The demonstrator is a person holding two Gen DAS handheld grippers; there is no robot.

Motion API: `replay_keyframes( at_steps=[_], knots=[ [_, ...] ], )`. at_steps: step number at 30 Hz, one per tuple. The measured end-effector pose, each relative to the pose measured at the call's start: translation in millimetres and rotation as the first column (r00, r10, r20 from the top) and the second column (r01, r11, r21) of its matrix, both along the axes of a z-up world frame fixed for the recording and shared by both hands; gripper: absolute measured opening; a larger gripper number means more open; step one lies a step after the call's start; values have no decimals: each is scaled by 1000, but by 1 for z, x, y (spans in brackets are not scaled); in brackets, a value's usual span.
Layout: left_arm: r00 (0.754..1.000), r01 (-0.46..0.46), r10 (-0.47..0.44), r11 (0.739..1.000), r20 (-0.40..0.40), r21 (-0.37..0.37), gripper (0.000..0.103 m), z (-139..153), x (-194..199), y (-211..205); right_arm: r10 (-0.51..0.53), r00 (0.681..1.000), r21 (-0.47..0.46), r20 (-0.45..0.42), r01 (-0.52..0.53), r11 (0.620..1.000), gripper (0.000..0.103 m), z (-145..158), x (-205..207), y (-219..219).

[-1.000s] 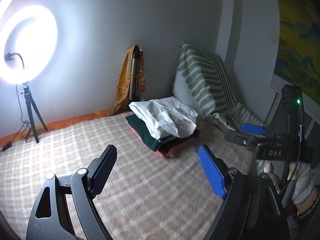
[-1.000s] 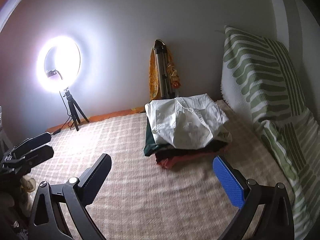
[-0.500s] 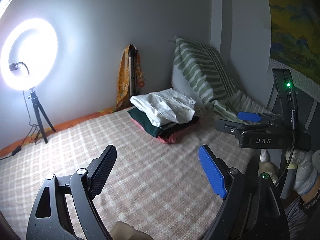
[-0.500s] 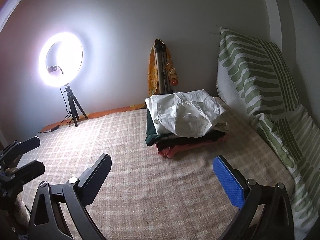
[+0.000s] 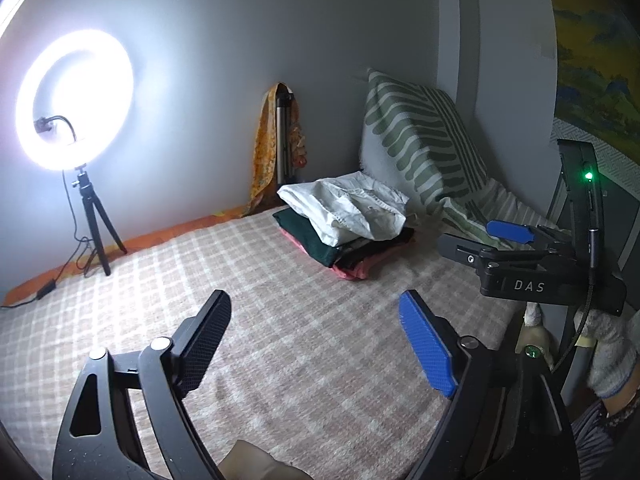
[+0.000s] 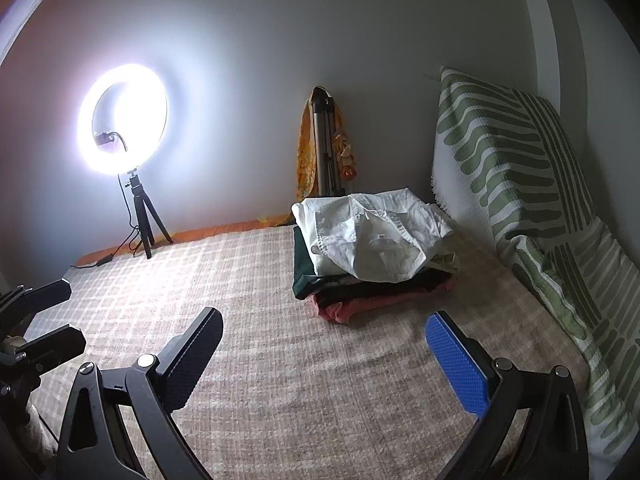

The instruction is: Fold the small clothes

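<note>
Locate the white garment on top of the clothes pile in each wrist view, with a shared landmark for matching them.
Left wrist view: the white garment lies just right of centre, in the upper middle, atop the clothes pile.
Right wrist view: the white garment lies right of centre at mid-height, atop the same pile.
Shared landmark: the ring light on its tripod, left of the garment in both views.
</note>
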State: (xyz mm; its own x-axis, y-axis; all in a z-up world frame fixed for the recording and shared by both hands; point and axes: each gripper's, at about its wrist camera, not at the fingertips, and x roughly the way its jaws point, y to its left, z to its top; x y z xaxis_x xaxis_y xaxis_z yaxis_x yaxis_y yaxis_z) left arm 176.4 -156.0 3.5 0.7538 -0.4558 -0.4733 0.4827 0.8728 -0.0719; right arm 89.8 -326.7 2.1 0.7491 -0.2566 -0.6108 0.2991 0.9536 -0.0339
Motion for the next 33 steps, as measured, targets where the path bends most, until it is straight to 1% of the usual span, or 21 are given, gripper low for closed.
replay_keyframes(
  at_steps=[2,3,6,18,33],
  knots=[
    [1000,-2,2,1000,11,-2,102,1,-2,0,-1,1000,1,0,1,1000,103,0,0,0],
    [1000,-4,4,1000,18,-2,102,2,-2,1,-1,1000,1,0,1,1000,103,0,0,0],
    [1000,-4,4,1000,24,-1,102,3,-3,0,-4,1000,4,-1,4,1000,103,-1,1,-1],
    [1000,4,-4,1000,10,14,102,0,-2,-3,-13,1000,11,-6,13,1000,103,-3,0,-1],
    [1000,8,-9,1000,10,5,102,2,-4,-4,-13,1000,25,-12,13,1000,103,-7,1,1]
  ],
)
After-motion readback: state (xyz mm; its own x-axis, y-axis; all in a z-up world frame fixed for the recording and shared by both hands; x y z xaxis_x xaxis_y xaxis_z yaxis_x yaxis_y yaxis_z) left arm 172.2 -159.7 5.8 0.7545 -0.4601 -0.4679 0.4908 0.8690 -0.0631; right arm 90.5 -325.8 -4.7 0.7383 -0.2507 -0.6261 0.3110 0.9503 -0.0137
